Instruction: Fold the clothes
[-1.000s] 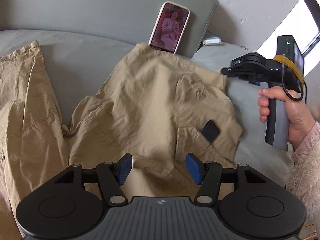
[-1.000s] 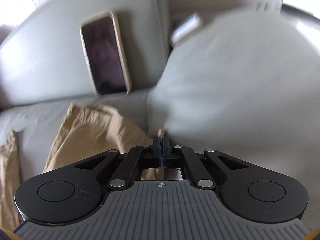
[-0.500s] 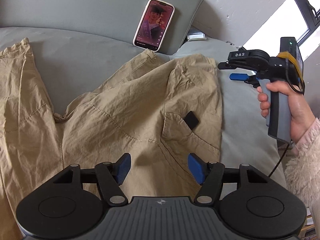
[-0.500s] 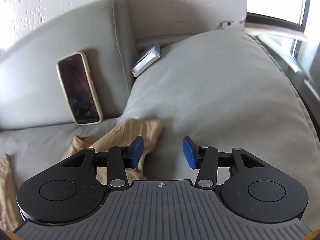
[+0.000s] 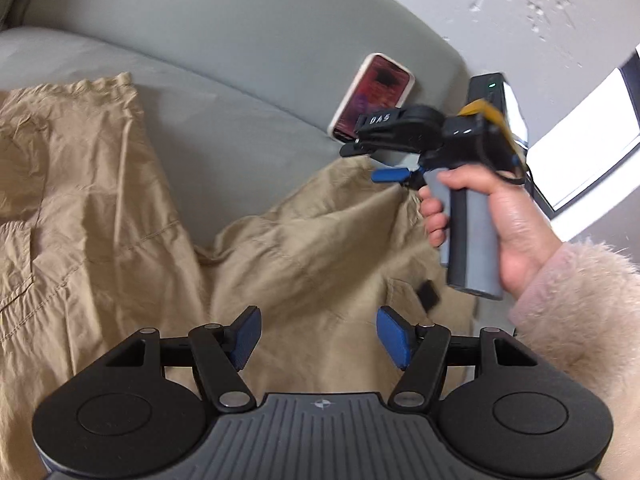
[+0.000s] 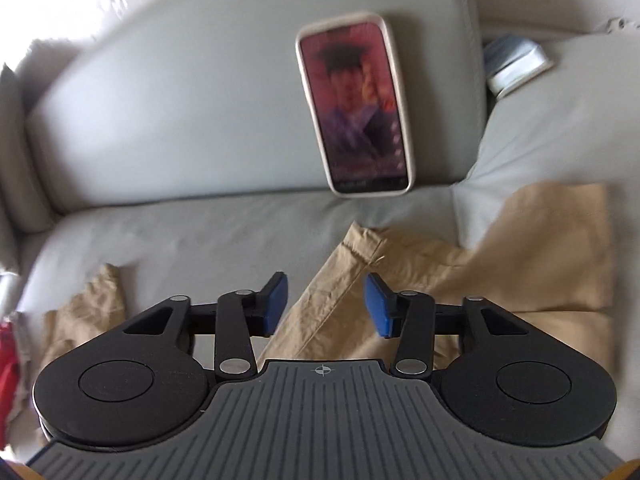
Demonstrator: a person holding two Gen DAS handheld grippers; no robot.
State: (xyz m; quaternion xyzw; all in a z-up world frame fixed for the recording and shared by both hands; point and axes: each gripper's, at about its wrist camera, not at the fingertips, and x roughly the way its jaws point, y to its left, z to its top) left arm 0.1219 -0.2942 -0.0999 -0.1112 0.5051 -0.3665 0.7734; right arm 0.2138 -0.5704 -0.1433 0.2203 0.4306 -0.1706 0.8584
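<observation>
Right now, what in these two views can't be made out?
- Khaki trousers: left wrist view, near part hidden behind the left gripper; left edge cuts them off.
- Phone: right wrist view, screen blurred; left wrist view, lower corner covered by the right gripper.
- Small pack behind the cushion: blurred, unidentifiable.
- Red item: cut off at the left edge.

place: I read it as a home living room
evidence: grey sofa (image 6: 192, 128), phone (image 6: 356, 108) propped against backrest, window (image 5: 588, 152)

The trousers (image 5: 120, 216) lie spread on the sofa seat (image 5: 240, 136), the phone (image 6: 356, 104) seemingly propped against the backrest (image 6: 180, 112) behind.
</observation>
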